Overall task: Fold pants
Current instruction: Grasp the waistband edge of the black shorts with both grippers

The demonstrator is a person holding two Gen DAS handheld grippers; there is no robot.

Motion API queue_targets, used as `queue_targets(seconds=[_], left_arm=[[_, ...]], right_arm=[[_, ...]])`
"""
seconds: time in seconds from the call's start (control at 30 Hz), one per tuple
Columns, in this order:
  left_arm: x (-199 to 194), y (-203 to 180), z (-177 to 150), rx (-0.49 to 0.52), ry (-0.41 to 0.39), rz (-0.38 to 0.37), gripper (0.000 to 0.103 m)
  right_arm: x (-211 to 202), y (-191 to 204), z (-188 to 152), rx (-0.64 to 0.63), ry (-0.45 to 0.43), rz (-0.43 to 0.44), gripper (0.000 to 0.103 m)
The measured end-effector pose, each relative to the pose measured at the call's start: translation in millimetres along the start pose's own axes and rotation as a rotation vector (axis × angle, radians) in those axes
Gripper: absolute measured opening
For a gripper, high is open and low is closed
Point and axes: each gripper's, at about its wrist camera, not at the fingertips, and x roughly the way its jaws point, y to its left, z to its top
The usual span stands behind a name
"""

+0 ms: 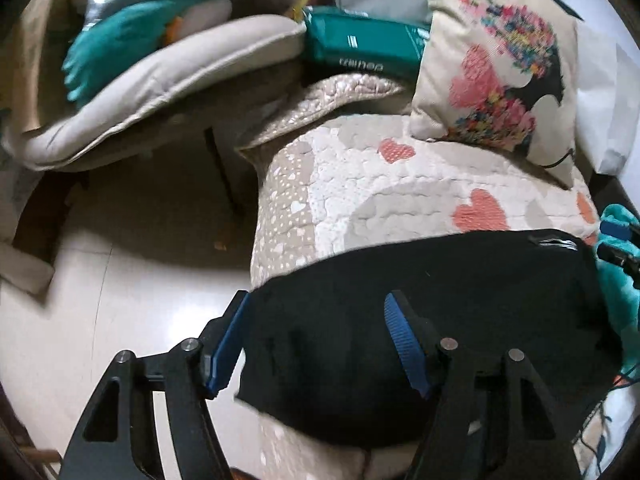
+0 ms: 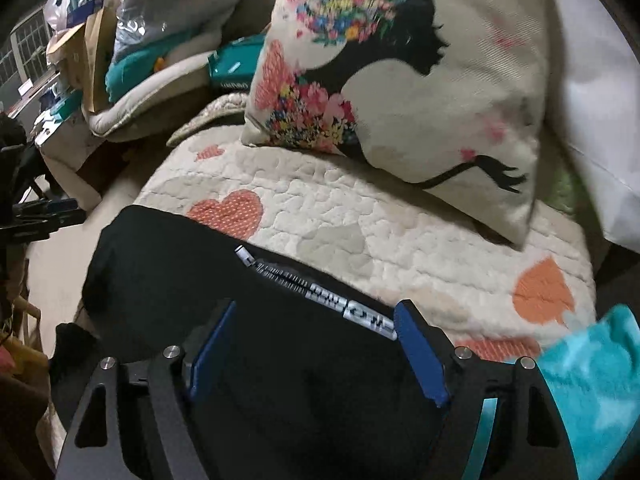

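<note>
The black pants (image 1: 440, 320) lie as a folded bundle on the quilted seat with heart patterns (image 1: 400, 184). My left gripper (image 1: 316, 300) is open, its blue pads straddling the bundle's left end just above it. In the right wrist view the pants (image 2: 168, 264) show a silver zipper (image 2: 312, 292) along the far edge. My right gripper (image 2: 316, 312) is open over the bundle's right part, with the zipper end by the right pad. The left gripper shows at the left edge of the right wrist view (image 2: 44, 212).
A printed cushion (image 1: 500, 60) leans at the back of the seat, also seen in the right wrist view (image 2: 400, 72). A turquoise cloth (image 2: 600, 380) lies to the right. A teal bag (image 1: 360, 48), a beige pad (image 1: 160, 92) and clutter sit left and behind. Pale floor (image 1: 100, 300) lies left.
</note>
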Motion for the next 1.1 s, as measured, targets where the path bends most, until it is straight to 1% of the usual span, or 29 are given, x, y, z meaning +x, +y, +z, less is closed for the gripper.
queue_targets(seconds=[0.1,0.23,0.33,0.4,0.53,0.63,0.8,0.87,0.9,0.93,0.97,1.0,1.03,1.07,1.1], left_arm=[[23,5,11,-0.012,0.012,-0.032,0.068],[51,9,22,-0.011,0.035,-0.079,0.068],[64,8,25,0.012,0.041,-0.087,0.068],[71,8,25,0.017,0.042,-0.1,0.068],[78,13,27,-0.006,0.037,-0.141,0.068],[80,14,27,-0.001,0.037,-0.149,0.068],[80,3,19,0.064,0.027,-0.135,0.07],[78,-2,14,0.091,0.019,-0.132,0.07],[78,-7,11,0.124,0.023,-0.121,0.07],[76,-9,10,0.141,0.023,-0.122,0.061],[74,-11,11,0.148,0.035,-0.154,0.043],[72,-13,12,0.152,0.038,-0.139,0.039],[70,-15,13,0.165,0.041,-0.132,0.028],[69,-16,15,0.17,0.041,-0.137,0.013],[68,-17,15,0.171,0.044,-0.142,0.01]], right_arm=[[20,-7,10,-0.012,0.031,0.018,0.084],[44,-15,17,-0.016,0.098,0.099,0.084],[58,-18,19,-0.029,0.135,0.141,0.084],[65,-20,20,-0.037,0.145,0.142,0.084],[75,-23,22,-0.029,0.143,0.164,0.084],[80,-21,21,-0.038,0.147,0.172,0.084],[84,-18,17,-0.047,0.146,0.171,0.084],[86,-14,14,-0.063,0.149,0.154,0.084],[86,-11,12,-0.076,0.149,0.14,0.084],[85,-8,11,-0.086,0.146,0.129,0.084],[85,-6,9,-0.098,0.144,0.116,0.081],[85,-4,9,-0.103,0.144,0.108,0.08],[84,-4,9,-0.104,0.143,0.1,0.076],[82,-4,9,-0.104,0.142,0.098,0.067],[80,-6,9,-0.102,0.138,0.098,0.062]])
